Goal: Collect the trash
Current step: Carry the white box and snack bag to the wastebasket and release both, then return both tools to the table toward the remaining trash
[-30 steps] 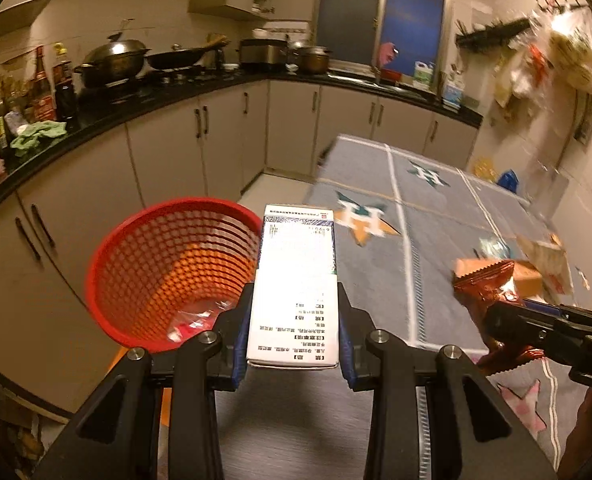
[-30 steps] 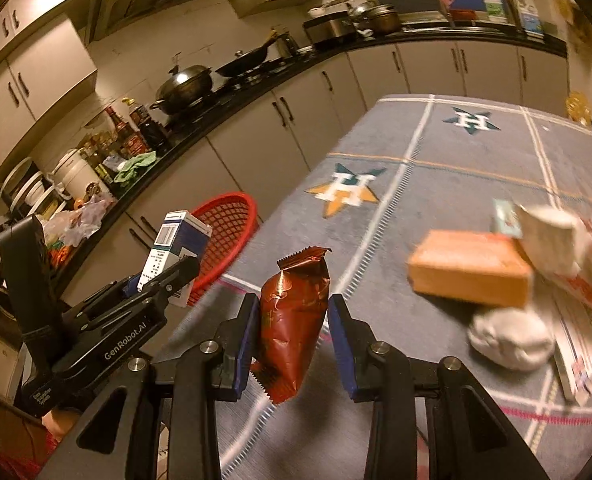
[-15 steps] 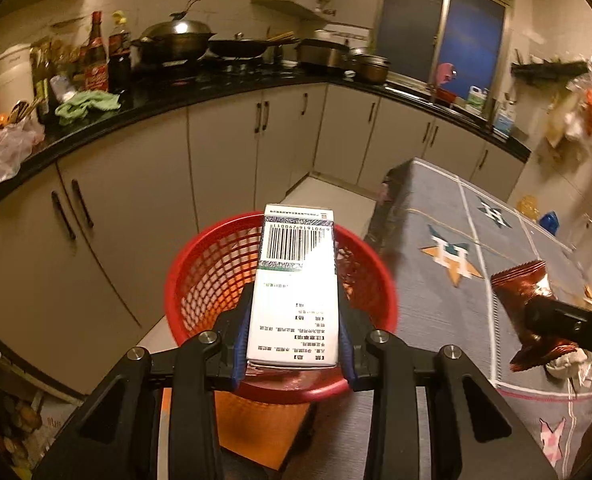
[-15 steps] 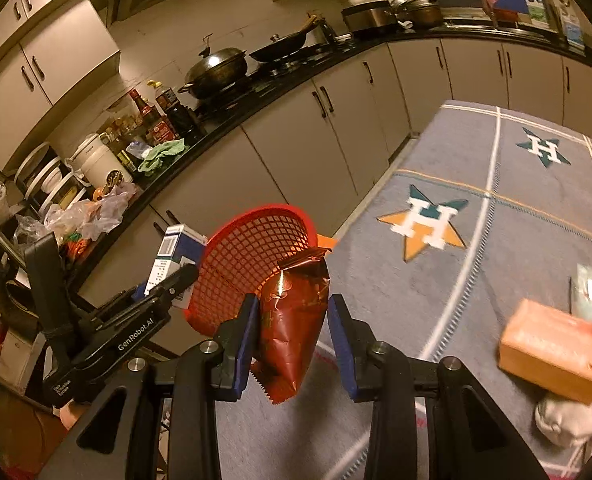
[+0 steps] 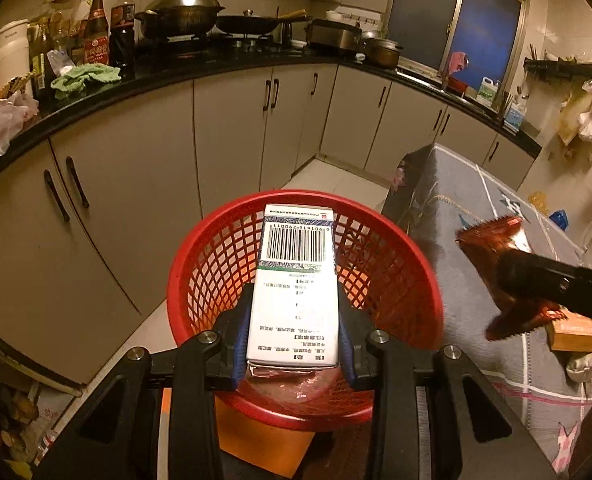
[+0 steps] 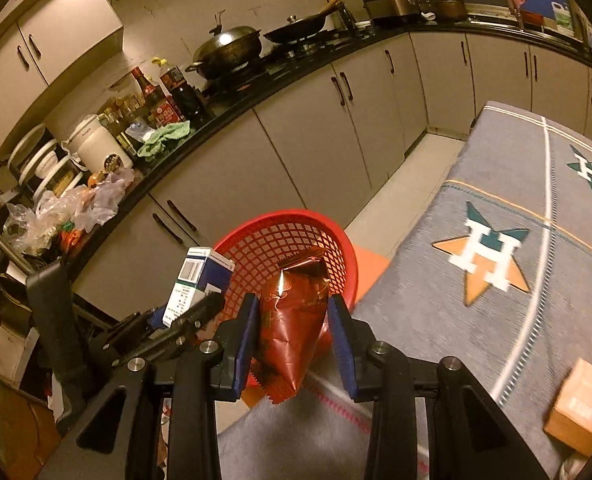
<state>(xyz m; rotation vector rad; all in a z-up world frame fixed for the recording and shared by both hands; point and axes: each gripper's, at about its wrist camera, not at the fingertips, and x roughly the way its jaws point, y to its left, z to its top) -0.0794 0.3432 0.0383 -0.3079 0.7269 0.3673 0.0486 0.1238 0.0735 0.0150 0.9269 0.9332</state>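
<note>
Both tools point forward and downward, toward the floor beside the table.

Left tool (image 5: 294, 344): blue pads clamped on the 2 long sides of a white carton (image 5: 294, 292), barcode end up and away from the camera. In the left wrist view the carton sits at frame centre, directly over the open mouth of the red basket (image 5: 200, 264). Some crumpled wrapping shows in the basket bottom, below the carton.

Right tool (image 6: 292, 340): pads pinched on a red foil snack bag (image 6: 292, 332), held upright, serrated lower edge hanging below the pads. In the right wrist view the bag is at lower centre, in front of the basket rim, above the near edge of the counter (image 6: 435, 320); the left tool with the carton shows at lower left.

Counter: grey cloth with star-and-H marks. An orange box (image 6: 579, 404) lies at lower right.

Room: dim kitchen, beige cabinets (image 5: 232, 136), black worktop, wok (image 5: 180, 14), bottles, dark window upper right.
</note>
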